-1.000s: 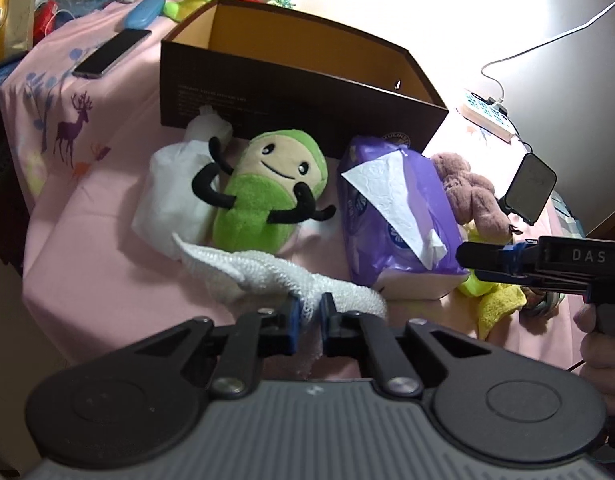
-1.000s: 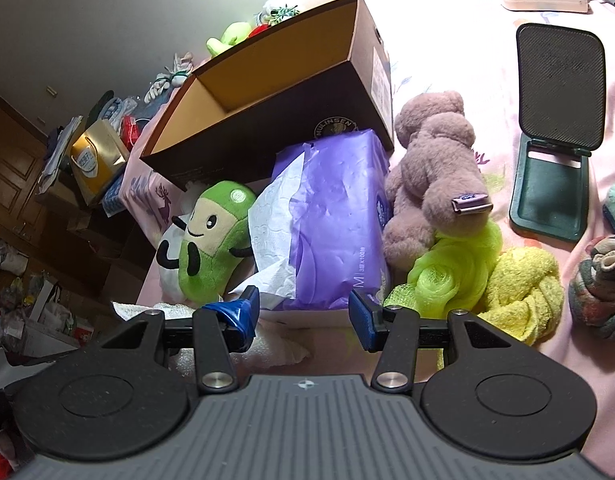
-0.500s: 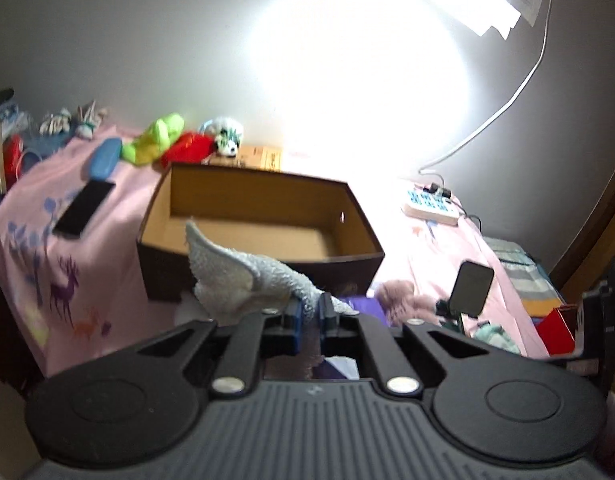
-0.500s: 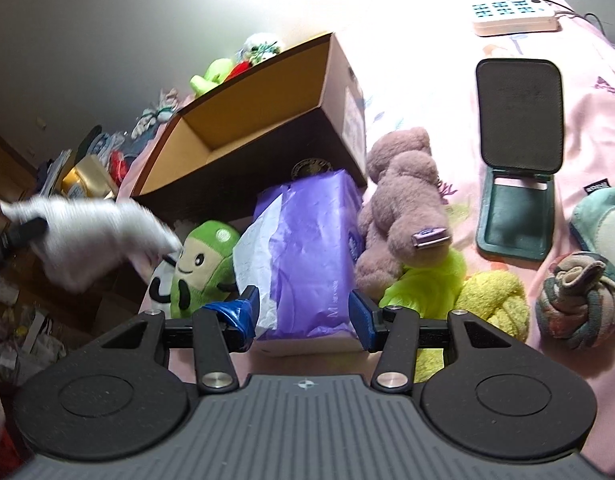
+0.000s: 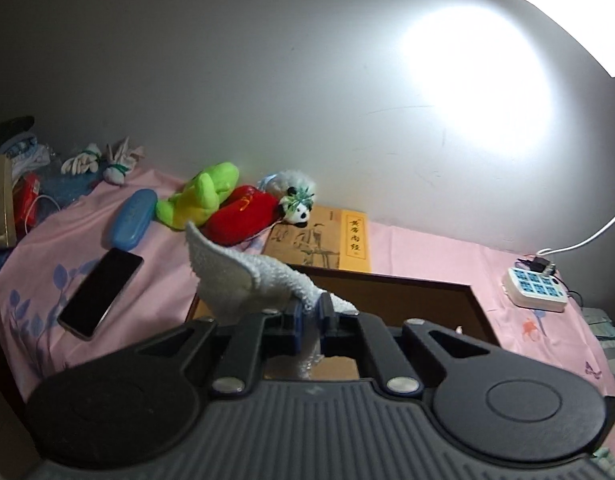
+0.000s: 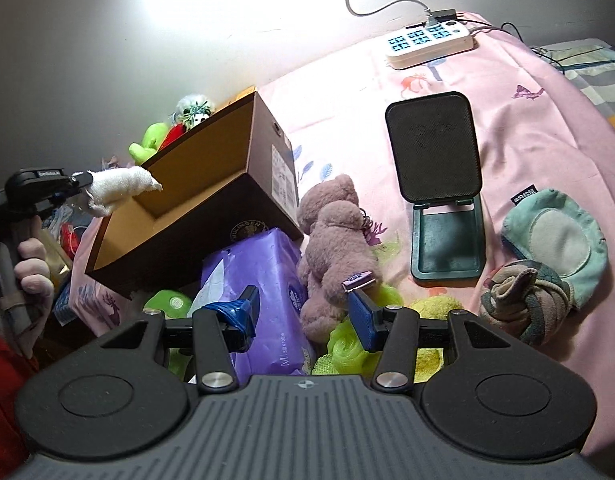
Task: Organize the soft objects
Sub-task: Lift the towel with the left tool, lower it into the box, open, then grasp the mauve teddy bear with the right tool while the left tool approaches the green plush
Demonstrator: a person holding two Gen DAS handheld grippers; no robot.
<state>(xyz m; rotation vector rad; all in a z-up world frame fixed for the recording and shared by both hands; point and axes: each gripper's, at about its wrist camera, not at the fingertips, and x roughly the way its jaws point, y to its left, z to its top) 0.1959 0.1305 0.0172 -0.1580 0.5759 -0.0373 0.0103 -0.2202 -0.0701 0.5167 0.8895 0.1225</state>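
My left gripper (image 5: 310,318) is shut on a white fluffy cloth (image 5: 243,284) and holds it above the near left corner of the open brown cardboard box (image 5: 407,292). The right wrist view shows the same cloth (image 6: 119,190) hanging at the box's (image 6: 211,200) left end. My right gripper (image 6: 303,316) is open and empty, hovering over a purple tissue pack (image 6: 263,292) and a mauve teddy bear (image 6: 335,248). A green plush (image 6: 171,304), a lime mesh puff (image 6: 347,344) and a yellow cloth (image 6: 431,308) lie under it.
A phone (image 5: 101,292), blue case (image 5: 131,222), green, red and panda plushies (image 5: 243,208) and a book (image 5: 331,240) lie behind the box. A power strip (image 6: 429,42), dark phone stand (image 6: 439,184), knotted sock (image 6: 523,300) and teal pad (image 6: 559,240) sit on the pink sheet to the right.
My left gripper lifted the white cloth off the bed and carried it up over the box. My right gripper stayed open and pulled back slightly.
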